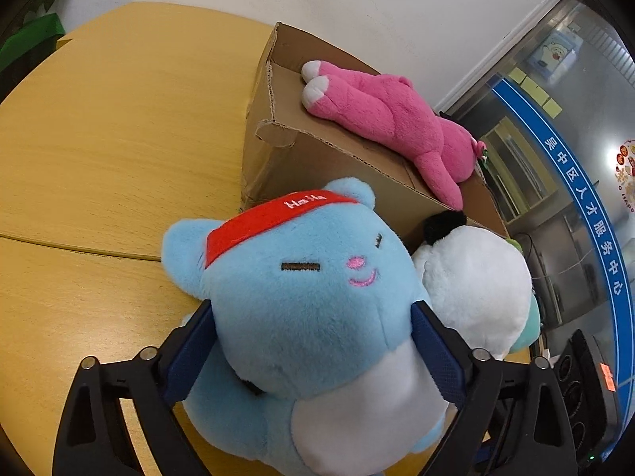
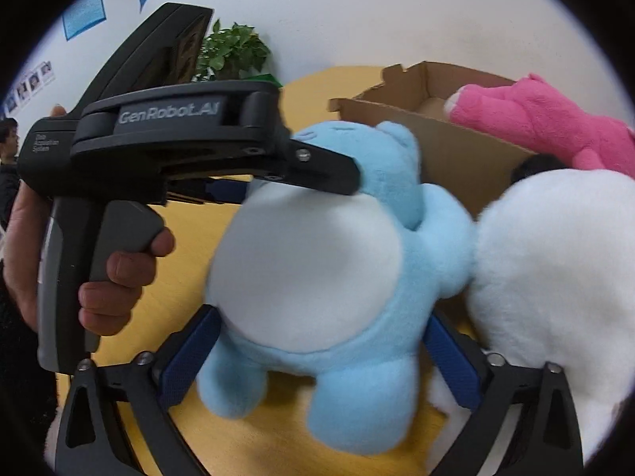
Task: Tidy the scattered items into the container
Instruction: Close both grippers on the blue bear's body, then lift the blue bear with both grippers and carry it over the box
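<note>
A blue plush cat (image 1: 301, 309) with a red headband and white belly is held by both grippers. My left gripper (image 1: 313, 353) is shut on its head. My right gripper (image 2: 321, 353) is shut on its lower body (image 2: 317, 277), and the left gripper's body (image 2: 170, 139) shows at the upper left of the right wrist view. The cardboard box (image 1: 317, 150) stands just behind the blue plush, with a pink plush (image 1: 393, 123) lying across its open top. A white plush (image 1: 476, 277) sits beside the blue one, against the box.
The yellow wooden table (image 1: 99, 150) stretches to the left of the box. A glass wall with a blue banner (image 1: 575, 182) is at the right. A potted plant (image 2: 234, 51) and a person (image 2: 8, 139) stand beyond the table.
</note>
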`<state>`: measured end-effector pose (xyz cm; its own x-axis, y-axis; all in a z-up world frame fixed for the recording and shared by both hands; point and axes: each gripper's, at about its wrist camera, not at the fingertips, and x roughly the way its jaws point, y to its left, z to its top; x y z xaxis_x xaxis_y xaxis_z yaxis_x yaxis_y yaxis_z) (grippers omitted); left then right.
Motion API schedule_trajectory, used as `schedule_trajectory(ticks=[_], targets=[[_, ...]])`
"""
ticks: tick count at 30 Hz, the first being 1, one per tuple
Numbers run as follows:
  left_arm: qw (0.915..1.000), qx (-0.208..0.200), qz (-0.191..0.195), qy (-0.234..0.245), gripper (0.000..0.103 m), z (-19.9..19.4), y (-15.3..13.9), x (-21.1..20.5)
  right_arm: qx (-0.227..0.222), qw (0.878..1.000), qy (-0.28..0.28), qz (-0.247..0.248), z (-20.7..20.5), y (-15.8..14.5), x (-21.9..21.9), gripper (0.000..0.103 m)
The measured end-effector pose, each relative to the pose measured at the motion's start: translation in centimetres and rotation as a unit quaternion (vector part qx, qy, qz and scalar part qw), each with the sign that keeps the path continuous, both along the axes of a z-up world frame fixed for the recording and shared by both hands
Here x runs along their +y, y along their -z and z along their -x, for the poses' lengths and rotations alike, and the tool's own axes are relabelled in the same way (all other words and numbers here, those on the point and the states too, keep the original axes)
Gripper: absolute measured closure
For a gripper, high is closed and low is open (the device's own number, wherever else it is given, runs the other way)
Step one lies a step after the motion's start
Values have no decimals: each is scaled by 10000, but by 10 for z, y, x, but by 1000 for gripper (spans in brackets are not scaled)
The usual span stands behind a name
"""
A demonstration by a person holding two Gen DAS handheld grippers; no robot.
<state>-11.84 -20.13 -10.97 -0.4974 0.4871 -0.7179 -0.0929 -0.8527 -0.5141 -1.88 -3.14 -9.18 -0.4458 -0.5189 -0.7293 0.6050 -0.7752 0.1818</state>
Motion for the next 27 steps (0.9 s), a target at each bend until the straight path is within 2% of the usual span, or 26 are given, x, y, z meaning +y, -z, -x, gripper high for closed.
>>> schedule_trajectory(ticks=[2, 8, 16, 22, 27], targets=[[10000, 26, 27, 30, 15, -1, -1, 0, -34, 10000, 54, -13, 1, 1, -1, 9], [9997, 176, 164, 49, 20, -10, -9, 5, -10, 10000, 21, 65, -3, -1, 5, 24], [9977, 485, 467, -12, 24, -32, -38, 15, 84, 9990, -70, 423, -14, -10, 16, 31], [9943, 876, 604, 11, 24, -36, -76, 29, 287, 9975, -7, 652, -15, -35, 27, 31], [9855, 1507, 764, 167, 24, -33, -130, 48, 810, 9932, 111, 826, -15, -75, 43, 31]])
